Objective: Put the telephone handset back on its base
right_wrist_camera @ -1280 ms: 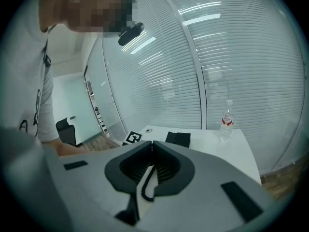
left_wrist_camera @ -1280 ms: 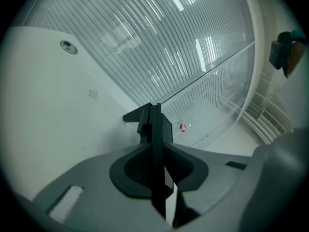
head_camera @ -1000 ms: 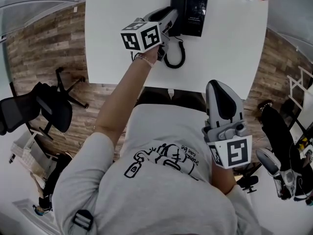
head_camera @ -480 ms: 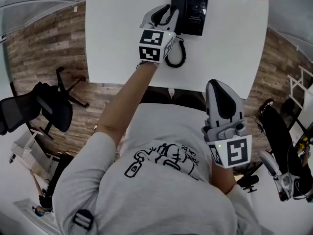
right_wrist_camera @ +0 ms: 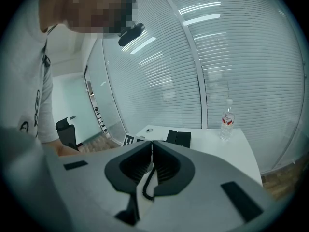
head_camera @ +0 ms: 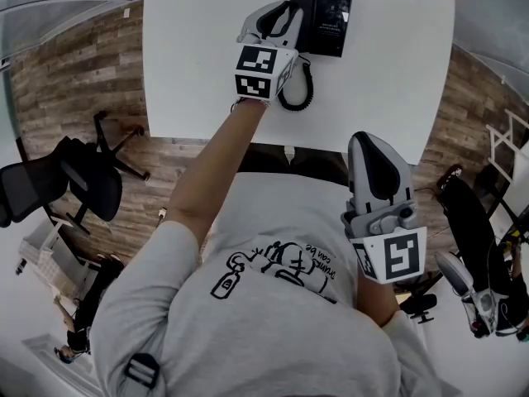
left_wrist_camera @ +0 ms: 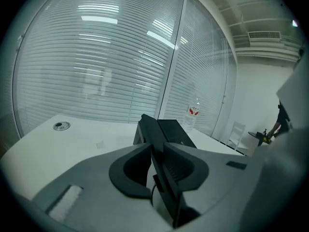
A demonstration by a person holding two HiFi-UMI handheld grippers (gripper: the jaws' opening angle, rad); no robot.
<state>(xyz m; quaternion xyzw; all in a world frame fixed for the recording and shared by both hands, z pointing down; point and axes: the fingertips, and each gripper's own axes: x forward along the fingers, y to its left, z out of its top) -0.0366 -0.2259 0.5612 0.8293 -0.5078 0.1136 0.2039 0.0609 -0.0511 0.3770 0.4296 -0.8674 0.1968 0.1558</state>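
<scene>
- On my feed the person wears a light grey, short-sleeved T-shirt (head_camera: 248,329).
- Chest print (head_camera: 277,271): black line drawing with a line of lettering.
- Near left shoulder: dark strap (head_camera: 142,370) with buckle.
- Legs: dark trousers (head_camera: 285,164).

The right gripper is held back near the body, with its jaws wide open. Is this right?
No. The right gripper is held back near the body, but its jaws are shut, tips together. The right gripper view shows it.
</scene>
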